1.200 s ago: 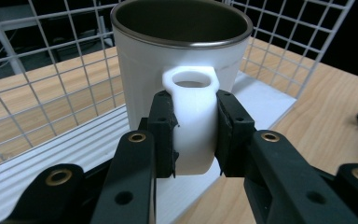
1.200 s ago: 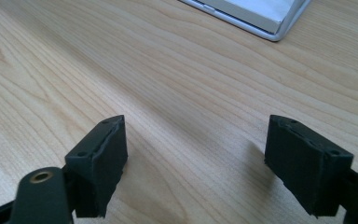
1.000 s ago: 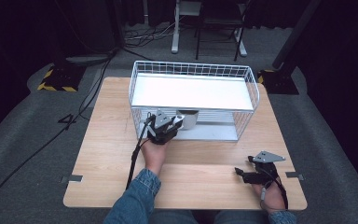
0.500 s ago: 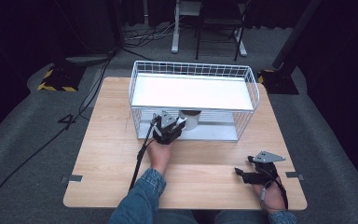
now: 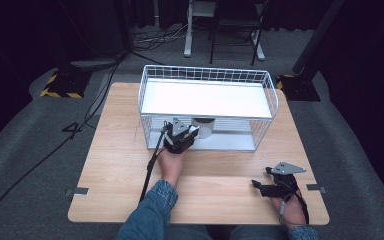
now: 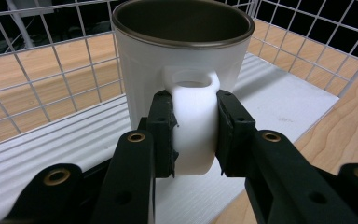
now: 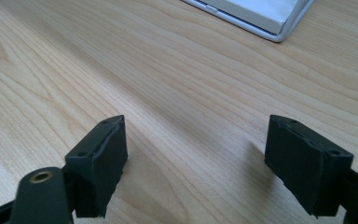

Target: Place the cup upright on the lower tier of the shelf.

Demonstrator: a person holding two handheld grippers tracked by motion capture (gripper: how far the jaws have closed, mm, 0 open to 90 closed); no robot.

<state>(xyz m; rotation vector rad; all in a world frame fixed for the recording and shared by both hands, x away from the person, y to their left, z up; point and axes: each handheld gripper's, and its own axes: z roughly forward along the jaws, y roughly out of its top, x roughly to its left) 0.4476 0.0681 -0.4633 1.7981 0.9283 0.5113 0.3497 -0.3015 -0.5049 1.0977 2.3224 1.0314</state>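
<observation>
Left tool (image 6: 193, 140) clamped on mug (image 6: 182, 60) handle, mug upright on lower shelf of wire rack (image 5: 260, 107), straight ahead of jaws. Right tool (image 7: 214, 168) released, idle over worktop (image 7: 168, 70), well apart.

Beyond your tools you have the wooden table (image 5: 115, 150), the grey carpet (image 5: 25, 150) around it, a yellow-and-black striped block (image 5: 60, 86) off far left, and chair legs (image 5: 220, 35) well ahead.
</observation>
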